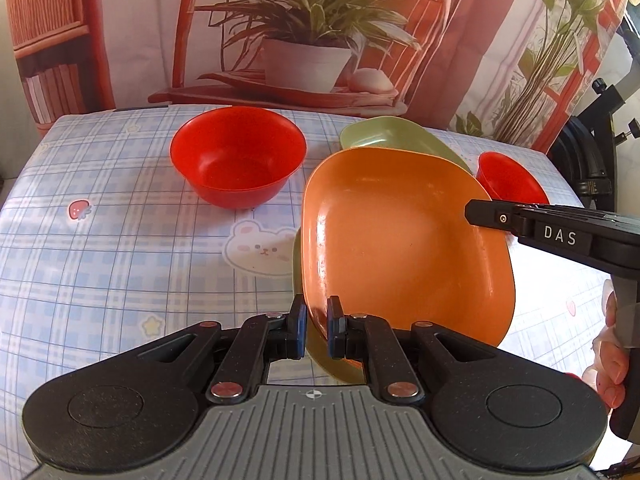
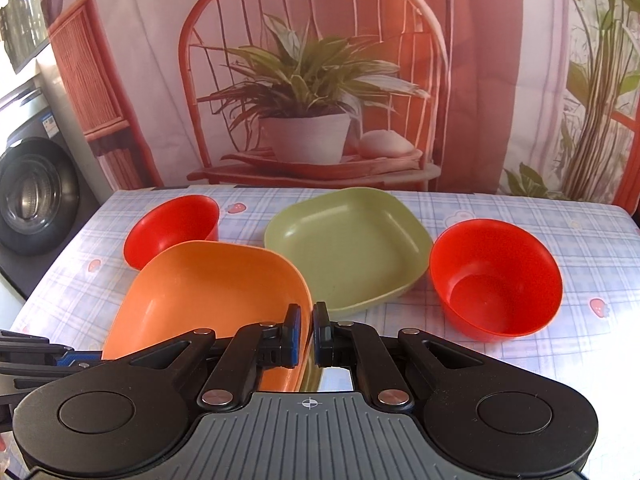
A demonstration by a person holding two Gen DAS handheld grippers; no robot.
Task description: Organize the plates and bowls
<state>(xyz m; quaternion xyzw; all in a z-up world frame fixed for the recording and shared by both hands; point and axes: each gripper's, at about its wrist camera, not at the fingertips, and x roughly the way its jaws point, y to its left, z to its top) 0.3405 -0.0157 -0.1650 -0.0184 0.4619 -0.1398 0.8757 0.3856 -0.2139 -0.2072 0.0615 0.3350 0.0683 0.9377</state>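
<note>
Both grippers pinch the orange plate (image 2: pixel 208 288) by its rim: the left gripper (image 1: pixel 317 330) at one edge, the right gripper (image 2: pixel 307 334) at another. The plate hangs tilted, overlapping the green plate (image 2: pixel 348 248) on the counter (image 2: pixel 520 360), between two red bowls.

The near plate (image 2: pixel 208 292) is orange, the far plate (image 2: pixel 348 248) pale green, both bowls (image 1: pixel 238 156) (image 2: pixel 496 278) red. The bench cloth (image 1: pixel 120 248) is blue-and-white plaid with strawberries and bears.
</note>
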